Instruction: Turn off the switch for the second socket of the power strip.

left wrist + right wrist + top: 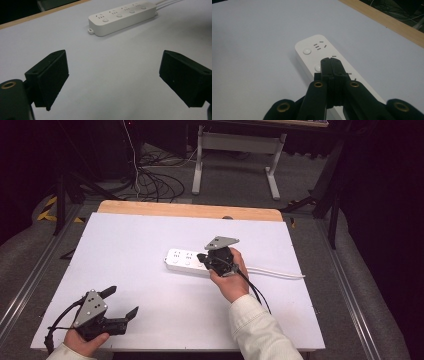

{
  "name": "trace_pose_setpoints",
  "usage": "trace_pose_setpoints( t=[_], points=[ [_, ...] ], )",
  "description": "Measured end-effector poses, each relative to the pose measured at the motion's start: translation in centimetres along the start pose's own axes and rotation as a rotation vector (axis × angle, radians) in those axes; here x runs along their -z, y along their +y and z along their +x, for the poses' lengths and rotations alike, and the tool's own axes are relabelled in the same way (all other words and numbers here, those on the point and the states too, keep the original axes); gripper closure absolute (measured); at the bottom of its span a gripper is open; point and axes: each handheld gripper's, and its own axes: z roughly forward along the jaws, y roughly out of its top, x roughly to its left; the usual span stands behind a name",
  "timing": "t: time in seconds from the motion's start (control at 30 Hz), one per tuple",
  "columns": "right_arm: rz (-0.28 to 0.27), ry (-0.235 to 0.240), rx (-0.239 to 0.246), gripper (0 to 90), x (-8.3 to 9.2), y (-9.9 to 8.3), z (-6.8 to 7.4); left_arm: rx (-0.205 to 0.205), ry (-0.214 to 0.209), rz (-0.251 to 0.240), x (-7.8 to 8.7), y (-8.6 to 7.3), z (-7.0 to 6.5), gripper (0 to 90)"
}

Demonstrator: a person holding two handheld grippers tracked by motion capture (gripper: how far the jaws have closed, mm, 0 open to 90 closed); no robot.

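**Closed right gripper over one power strip, left gripper open at the bench edge**

High view: one long white plastic power strip [187, 261] lies near the middle of the white-topped bench [150, 235], its single white cord [275, 271] trailing to the right. The right gripper [201, 256] is above the strip's right part, fingers together. The left gripper [121, 302] sits at the near-left corner, well apart from the strip, fingers spread with nothing between them.

Left gripper view: two black fingers [48, 77] stand wide apart; the strip shows four round white buttons [105, 19] in a row.

Right gripper view: both fingers press together, empty, over the strip's top beside two visible buttons.
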Motion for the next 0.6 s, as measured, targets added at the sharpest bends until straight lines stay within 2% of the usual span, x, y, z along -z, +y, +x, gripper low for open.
trace_pose_setpoints(
  t=[0.13,0.2,0.23,0.27,0.3,0.33,0.47,0.6],
  points=[
    [-0.003,0.006,0.005,90.0,0.2,0.0,0.1,0.0,0.0,-0.001,0.0,0.0,0.0,9.4],
    [-0.002,0.026,0.004,90.0,0.3,0.0,0.0,-0.002,0.002,0.0,0.0,0.0,0.0,9.4],
    [-0.001,0.029,0.013,83.5,0.5,0.0,0.1,-0.006,0.004,-0.001,0.1,0.0,0.0,9.4],
    [-0.001,0.029,0.013,83.5,0.5,0.0,0.1,-0.003,0.001,-0.001,0.1,0.0,0.0,9.4],
    [0.003,0.028,0.029,76.2,0.8,0.1,0.2,-0.003,0.001,-0.002,0.1,0.0,0.0,9.4],
    [0.003,0.028,0.029,76.2,0.8,0.1,0.2,-0.001,0.002,-0.004,0.1,0.0,0.0,9.4],
    [-0.015,0.026,0.038,64.1,1.9,0.2,0.4,-0.006,0.004,-0.002,0.1,0.0,0.0,9.4],
    [-0.04,0.044,0.018,56.4,3.4,0.3,0.4,-0.005,0.004,-0.001,0.1,0.0,0.0,9.4]
  ],
)
